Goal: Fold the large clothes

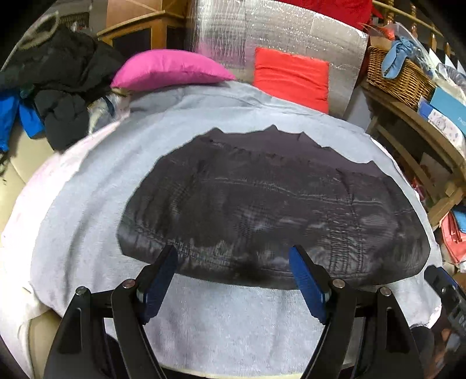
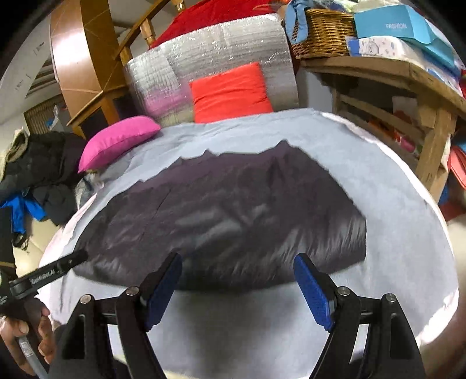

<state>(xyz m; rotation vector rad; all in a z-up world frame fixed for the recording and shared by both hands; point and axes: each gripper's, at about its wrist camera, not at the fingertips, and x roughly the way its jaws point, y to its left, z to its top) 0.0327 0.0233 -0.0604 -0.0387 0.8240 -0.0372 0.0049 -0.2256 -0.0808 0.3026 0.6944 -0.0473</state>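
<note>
Where it lies spread on the pale grey sheet [image 1: 87, 221], the dark garment [image 1: 262, 204] fills the middle of both wrist views, a large padded piece of clothing with a crumpled far edge and faint shiny creases; motion blur makes it hard to tell which part of the garment is which. The left gripper [image 1: 233, 259] hangs over its near edge with jaws spread wide and nothing between the blue pads. The right gripper [image 2: 237, 268] is likewise released, its jaws apart above the garment's near hem and gripping nothing. In the right wrist view the left gripper's black arm reaches in from the lower left, held by a hand [image 2: 26, 335], its tip at the garment's left corner.

Beyond the garment, a pink cushion [image 1: 169, 70] rests at the sheet's far left edge, and a red cushion [image 1: 291, 75] leans against a silver foil panel [image 1: 276, 32] at the far side. To the left sits a heap of black and blue clothes [image 1: 58, 87]. To the right, a wooden shelf [image 2: 407, 75] carries a wicker basket [image 2: 323, 32] and a blue box [image 2: 402, 23], close beside the sheet's right edge.
</note>
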